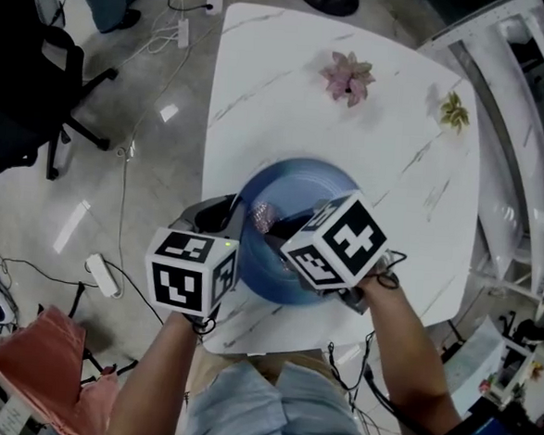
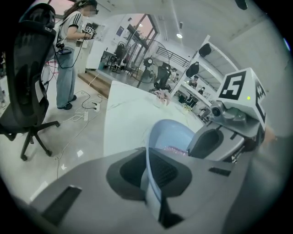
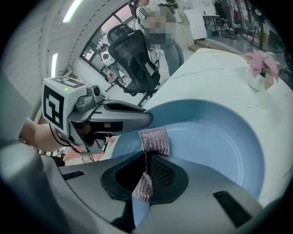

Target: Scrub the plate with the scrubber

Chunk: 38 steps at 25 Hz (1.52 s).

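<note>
The left hand-held gripper (image 2: 151,176), nearest the head camera at seven o'clock, is clamped on the rim of the blue plate (image 1: 304,179) at its nine o'clock side. The right hand-held gripper (image 3: 145,176) is closed on the silvery scrubber (image 3: 154,140), whose free end lies against the plate's inner surface. The plate is near the white table's (image 1: 291,74) six o'clock edge.

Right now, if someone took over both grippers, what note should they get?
Grips: left gripper shut on the blue plate at its rim, over the white table; right gripper shut on the silvery scrubber.
Scrubber's free end lies against the plate's inner face, close to the left gripper.
Done: both grips made, scrubber on the plate; how much is scrubbed cannot be told.
Left: rub the scrubber over the rest of the plate.
</note>
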{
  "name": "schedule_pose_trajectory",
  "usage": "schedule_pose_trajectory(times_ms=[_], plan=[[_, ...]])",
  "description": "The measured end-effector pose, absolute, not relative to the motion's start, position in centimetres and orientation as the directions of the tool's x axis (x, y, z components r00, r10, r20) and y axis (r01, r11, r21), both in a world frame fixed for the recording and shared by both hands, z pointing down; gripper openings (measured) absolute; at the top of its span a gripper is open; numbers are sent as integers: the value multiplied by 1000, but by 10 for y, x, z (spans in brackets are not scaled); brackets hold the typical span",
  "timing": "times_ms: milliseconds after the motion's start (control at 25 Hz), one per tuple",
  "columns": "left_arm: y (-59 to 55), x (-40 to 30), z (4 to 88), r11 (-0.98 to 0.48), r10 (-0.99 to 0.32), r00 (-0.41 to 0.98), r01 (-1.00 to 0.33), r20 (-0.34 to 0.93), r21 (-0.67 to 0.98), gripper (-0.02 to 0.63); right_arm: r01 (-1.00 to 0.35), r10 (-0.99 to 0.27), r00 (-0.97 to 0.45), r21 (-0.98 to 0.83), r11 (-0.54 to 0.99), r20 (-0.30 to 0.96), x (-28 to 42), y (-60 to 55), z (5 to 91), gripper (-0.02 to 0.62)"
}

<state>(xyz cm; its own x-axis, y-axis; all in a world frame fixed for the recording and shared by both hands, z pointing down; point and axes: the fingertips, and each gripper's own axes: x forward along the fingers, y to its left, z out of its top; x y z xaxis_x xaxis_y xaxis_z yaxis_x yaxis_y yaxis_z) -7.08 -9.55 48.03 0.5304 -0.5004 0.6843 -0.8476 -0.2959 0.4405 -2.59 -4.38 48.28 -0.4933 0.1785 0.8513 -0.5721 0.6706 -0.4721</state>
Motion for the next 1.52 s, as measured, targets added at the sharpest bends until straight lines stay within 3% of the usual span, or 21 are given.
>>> schedule_pose_trajectory(times_ms=[360, 680, 1120, 1520], plan=[[-96, -71, 481, -295, -497, 530, -848, 687, 440, 15, -545, 217, -519, -515, 661, 827, -25, -1, 483, 38], [-96, -72, 481, -297, -498, 530, -848, 686, 439, 15, -613, 190, -517, -516, 598, 835, 16, 15, 484, 38], [-95, -71, 479, -311, -496, 533, -846, 686, 433, 15, -730, 67, -433, -393, 560, 899, 73, -24, 482, 38], [-96, -69, 480, -308, -487, 539, -842, 687, 442, 15, -708, 54, -451, -394, 585, 891, 57, -69, 483, 40]])
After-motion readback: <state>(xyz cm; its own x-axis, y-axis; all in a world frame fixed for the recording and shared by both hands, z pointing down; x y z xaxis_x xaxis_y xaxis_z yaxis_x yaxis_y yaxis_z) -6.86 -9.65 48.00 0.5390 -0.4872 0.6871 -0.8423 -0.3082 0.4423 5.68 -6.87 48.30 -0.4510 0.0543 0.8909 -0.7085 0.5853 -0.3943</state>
